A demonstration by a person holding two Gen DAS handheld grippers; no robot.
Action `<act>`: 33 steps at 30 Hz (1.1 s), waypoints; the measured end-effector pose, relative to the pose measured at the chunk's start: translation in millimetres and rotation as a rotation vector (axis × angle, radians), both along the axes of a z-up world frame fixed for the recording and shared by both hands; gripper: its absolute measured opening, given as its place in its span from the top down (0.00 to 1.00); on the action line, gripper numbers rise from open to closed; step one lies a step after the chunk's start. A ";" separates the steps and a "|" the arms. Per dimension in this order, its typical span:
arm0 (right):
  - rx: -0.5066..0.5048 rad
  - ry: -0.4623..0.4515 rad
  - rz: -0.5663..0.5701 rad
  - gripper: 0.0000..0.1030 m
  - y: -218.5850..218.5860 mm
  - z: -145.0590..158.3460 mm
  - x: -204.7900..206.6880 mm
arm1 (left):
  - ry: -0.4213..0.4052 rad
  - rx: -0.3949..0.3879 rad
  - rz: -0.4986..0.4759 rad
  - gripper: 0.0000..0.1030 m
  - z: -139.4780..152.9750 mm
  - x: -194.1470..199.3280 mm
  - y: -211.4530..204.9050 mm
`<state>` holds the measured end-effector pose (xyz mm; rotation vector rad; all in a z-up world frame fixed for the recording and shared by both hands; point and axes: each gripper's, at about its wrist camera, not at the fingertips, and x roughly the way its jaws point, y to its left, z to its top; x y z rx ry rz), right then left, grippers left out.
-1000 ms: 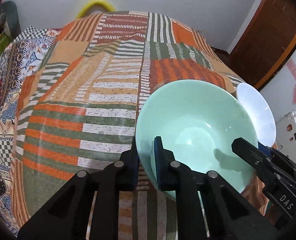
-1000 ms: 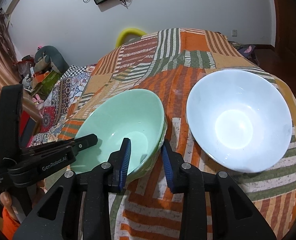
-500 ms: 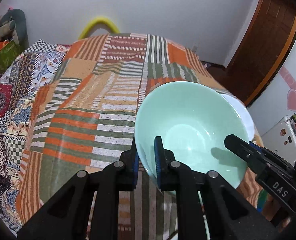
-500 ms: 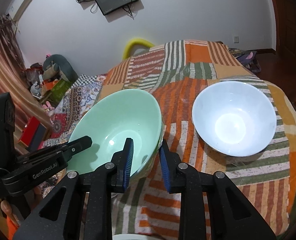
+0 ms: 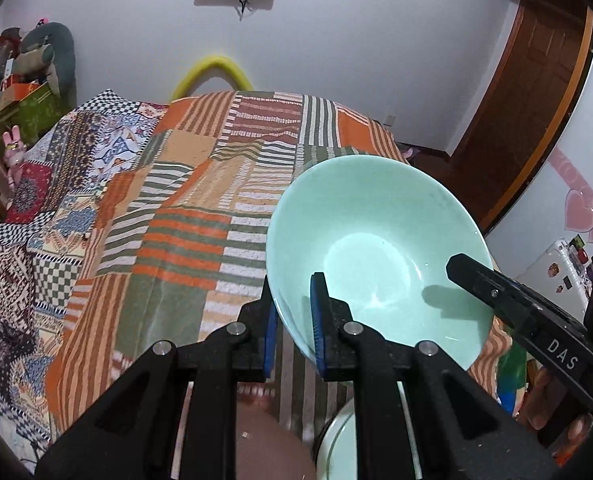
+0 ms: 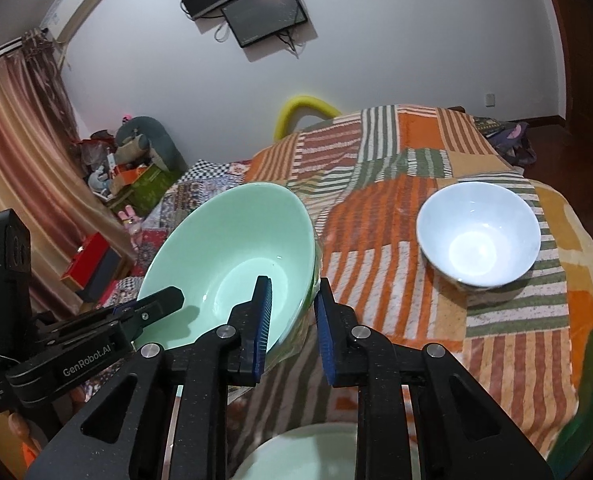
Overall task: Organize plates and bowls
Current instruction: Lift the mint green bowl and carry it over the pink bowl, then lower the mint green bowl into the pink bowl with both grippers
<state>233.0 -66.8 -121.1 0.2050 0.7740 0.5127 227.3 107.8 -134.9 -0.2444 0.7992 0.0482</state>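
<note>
A mint green bowl (image 5: 376,248) is held in the air above the patchwork cloth, tilted. My left gripper (image 5: 294,320) is shut on its near left rim. My right gripper (image 6: 292,316) is shut on its opposite rim; the bowl shows in the right wrist view (image 6: 232,264) too. The right gripper's finger (image 5: 496,292) reaches over the bowl's rim in the left wrist view. A white bowl (image 6: 478,236) sits upright on the cloth to the right. A pale green dish (image 6: 308,452) lies below the grippers, mostly hidden.
The table is covered by an orange, green and white striped patchwork cloth (image 5: 192,240). A yellow chair back (image 5: 216,68) stands at the far edge. Boxes and plush toys (image 6: 136,160) sit on the floor at left. A wooden door (image 5: 536,100) is at right.
Both grippers have lifted the green bowl up and toward me, away from the cloth. The white bowl stays on the table and now looks farther off.
</note>
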 end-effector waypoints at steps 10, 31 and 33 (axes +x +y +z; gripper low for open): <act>0.017 -0.013 0.062 0.81 21.3 4.7 -35.6 | -0.021 0.004 0.051 0.86 15.4 -67.2 16.8; -0.010 0.027 0.187 0.81 63.9 -17.5 -82.0 | 0.029 -0.027 0.145 0.86 -7.7 -144.5 50.5; -0.018 0.037 0.193 0.81 66.3 -21.9 -84.6 | 0.044 -0.032 0.149 0.86 -14.1 -147.2 52.3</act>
